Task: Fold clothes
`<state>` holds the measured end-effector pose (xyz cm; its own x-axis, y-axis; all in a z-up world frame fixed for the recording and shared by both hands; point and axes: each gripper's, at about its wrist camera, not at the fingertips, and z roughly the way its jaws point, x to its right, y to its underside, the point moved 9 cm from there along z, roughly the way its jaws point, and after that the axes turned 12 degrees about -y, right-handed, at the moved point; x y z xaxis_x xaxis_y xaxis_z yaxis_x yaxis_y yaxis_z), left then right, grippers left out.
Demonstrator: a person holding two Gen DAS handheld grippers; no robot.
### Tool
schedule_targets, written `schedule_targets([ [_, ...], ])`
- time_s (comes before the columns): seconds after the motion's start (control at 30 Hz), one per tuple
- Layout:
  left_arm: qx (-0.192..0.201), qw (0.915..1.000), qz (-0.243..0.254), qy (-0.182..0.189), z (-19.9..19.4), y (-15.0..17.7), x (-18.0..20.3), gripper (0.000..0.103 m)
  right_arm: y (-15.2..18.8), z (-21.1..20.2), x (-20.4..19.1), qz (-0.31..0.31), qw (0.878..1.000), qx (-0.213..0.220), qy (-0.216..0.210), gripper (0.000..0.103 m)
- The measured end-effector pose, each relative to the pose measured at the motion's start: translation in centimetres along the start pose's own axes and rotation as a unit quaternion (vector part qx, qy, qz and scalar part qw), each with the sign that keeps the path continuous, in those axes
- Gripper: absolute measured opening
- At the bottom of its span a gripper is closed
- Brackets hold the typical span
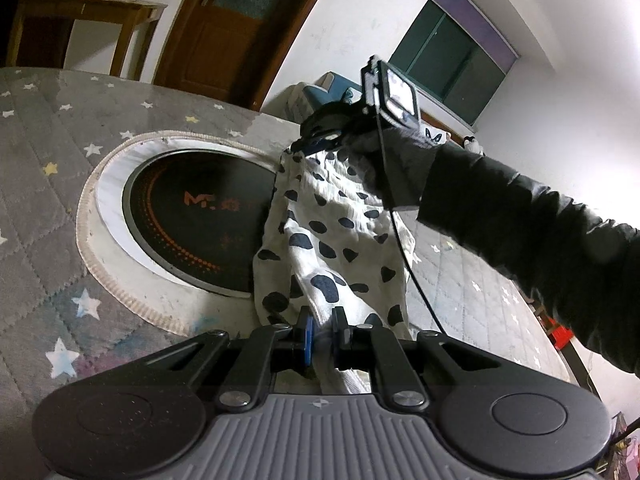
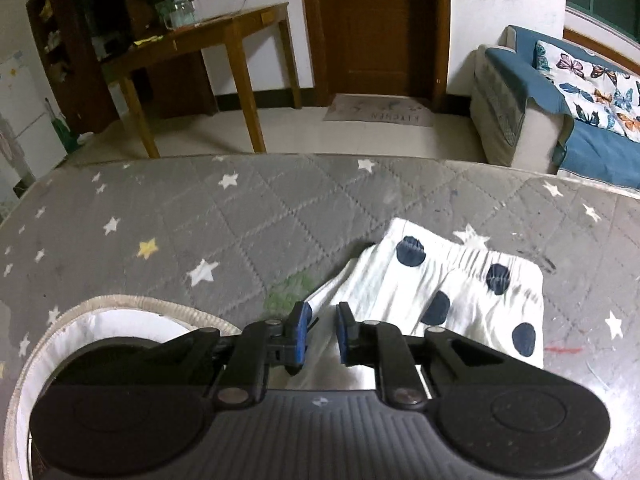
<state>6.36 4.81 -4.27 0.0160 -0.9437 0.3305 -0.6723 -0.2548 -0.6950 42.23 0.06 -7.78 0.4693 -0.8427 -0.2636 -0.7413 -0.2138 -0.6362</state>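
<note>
A white garment with dark blue spots (image 1: 332,232) is stretched between both grippers above the grey star-patterned cover (image 1: 60,160). At the bottom of the left wrist view, my left gripper (image 1: 324,330) is shut on the near end, with cloth bunched between its blue pads. Farther off, my right gripper (image 1: 308,144), carried by a gloved hand (image 1: 400,160) in a dark sleeve, pinches the other end. In the right wrist view, the right gripper (image 2: 323,332) is shut on white cloth. Beyond it, the garment's elastic waistband part (image 2: 460,280) lies on the cover.
A round black hob (image 1: 200,224) in a white ring sits in the table left of the garment. Beyond the table's far edge are a wooden side table (image 2: 224,28), a brown door (image 2: 376,28), a floor mat (image 2: 380,112) and a blue sofa (image 2: 560,128).
</note>
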Motion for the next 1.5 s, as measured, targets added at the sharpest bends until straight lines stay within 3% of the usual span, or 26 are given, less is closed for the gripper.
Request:
schedule_targets([
  [0.1, 0.002, 1.0000, 0.002, 0.000, -0.1, -0.1, 0.0, 0.010, 0.1, -0.5, -0.3, -0.003, 1.000, 0.013, 0.007, 0.001],
  [0.3, -0.004, 0.9999, 0.000, -0.012, 0.1, 0.2, -0.4, 0.010, -1.4, -1.6, -0.1, 0.021, 0.998, 0.057, -0.009, 0.001],
  [0.53, -0.010, 0.9996, -0.002, -0.027, 0.3, 0.5, -0.8, 0.012, -0.5, 0.3, 0.2, 0.039, 0.998, 0.047, -0.030, 0.005],
  [0.77, -0.009, 0.9991, -0.001, -0.041, 0.2, 0.5, -1.1, 0.013, -0.3, -2.7, -1.0, -0.004, 0.998, 0.036, -0.052, 0.009],
  [0.9, -0.006, 0.9985, 0.002, -0.055, -0.2, 0.5, -1.3, 0.019, 2.0, -4.4, -2.4, -0.055, 0.997, 0.000, -0.055, 0.009],
  [1.0, 0.001, 0.9977, 0.002, -0.067, -0.7, 0.3, -1.4, 0.033, 4.7, -5.1, -3.6, -0.084, 0.994, -0.026, -0.064, 0.011],
  [1.1, 0.010, 0.9968, 0.006, -0.079, -1.3, 0.0, -1.3, 0.033, 7.0, -5.0, -4.4, -0.105, 0.991, -0.044, -0.071, 0.021],
  [1.23, 0.020, 0.9956, 0.014, -0.090, -1.8, -0.7, -0.9, 0.033, 9.0, -6.3, -5.6, -0.135, 0.987, -0.046, -0.077, 0.023],
  [1.5, 0.021, 0.9967, 0.048, -0.062, 0.3, -1.9, 2.6, 0.031, 13.1, -11.4, -6.0, -0.164, 0.981, -0.037, -0.092, 0.033],
])
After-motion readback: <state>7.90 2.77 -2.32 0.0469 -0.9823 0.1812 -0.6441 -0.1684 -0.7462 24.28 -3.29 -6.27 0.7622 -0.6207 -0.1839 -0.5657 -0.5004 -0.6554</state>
